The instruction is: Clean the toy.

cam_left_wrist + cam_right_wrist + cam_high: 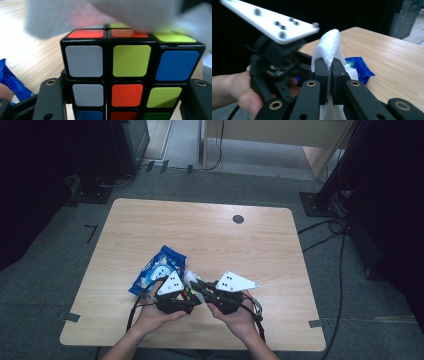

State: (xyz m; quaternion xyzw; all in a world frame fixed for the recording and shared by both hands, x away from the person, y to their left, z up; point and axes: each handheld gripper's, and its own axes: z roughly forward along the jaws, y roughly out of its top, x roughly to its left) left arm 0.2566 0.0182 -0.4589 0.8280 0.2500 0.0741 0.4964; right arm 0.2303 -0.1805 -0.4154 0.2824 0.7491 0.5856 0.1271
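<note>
Grey carpet and dark stands ring a pale wooden counter (210, 235) with one small dark disc (238, 219) near its 12 o'clock edge. Counted on it: one cube, one white tissue, one blue packet, two tongs. The high view places all of them at the counter's 6 o'clock side, the blue packet (159, 268) lying flat at about 10 o'clock from the hands. The left tongs (186, 296) are closed on the cube (187, 294), held just above the counter; the left gripper view brings the cube (130, 70) close, its white, yellow, orange, blue and green stickers plain between the two black jaws, with the tissue (105, 15) blurred over its top face. The right tongs (199, 285) meet the cube from 3 o'clock. The right gripper view shows what the others do not: the right tongs (330, 68) pinched nearly shut on the folded tissue (329, 45), with the left tongs (279, 62) and its hand at 9 o'clock.
</note>
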